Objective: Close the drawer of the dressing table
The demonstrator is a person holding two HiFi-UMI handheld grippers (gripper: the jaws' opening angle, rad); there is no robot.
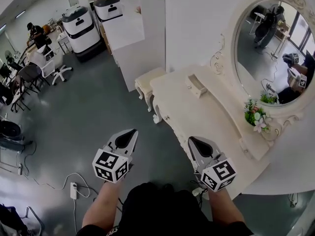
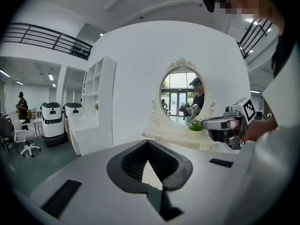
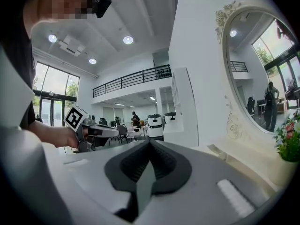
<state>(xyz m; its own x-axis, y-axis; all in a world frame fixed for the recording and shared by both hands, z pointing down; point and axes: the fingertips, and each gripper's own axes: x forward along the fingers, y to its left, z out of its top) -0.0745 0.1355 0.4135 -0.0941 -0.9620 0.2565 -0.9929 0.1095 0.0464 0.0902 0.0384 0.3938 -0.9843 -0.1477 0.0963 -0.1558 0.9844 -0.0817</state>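
From where I stand, the cream dressing table [image 1: 206, 117] lies at about two o'clock from the person, its front edge running away toward twelve. Both tools hang over the grey floor, short of it. The left gripper [image 1: 132, 132] is at eleven o'clock from the person's chest. The right gripper [image 1: 193, 140] is at one o'clock, just off the table's near front edge. Each has its fingers clenched tip to tip with nothing between them.

The drawer [image 1: 173, 127] looks to be the panel in the table's front, at eleven o'clock from the right gripper, with a small knob [image 1: 167, 118] on it. I cannot tell from here how far it stands out.

I'd expect it to be stiff painted wood, fairly light, sliding straight on its runners. There is no need to grasp it. Closed fingertips pressed flat on the front, close beside the knob and near the middle, should send it home without skewing. The glossy paint may let hard tips skid, so a slow, square push seems wise.

A flower pot [image 1: 256, 116] sits on the surface at the three o'clock side, under the oval mirror [image 1: 268, 48], and holds pink and white blooms with greenery. A small box [image 1: 197, 86] stands on the surface at twelve o'clock. Its contents, like the drawer's, are hidden.
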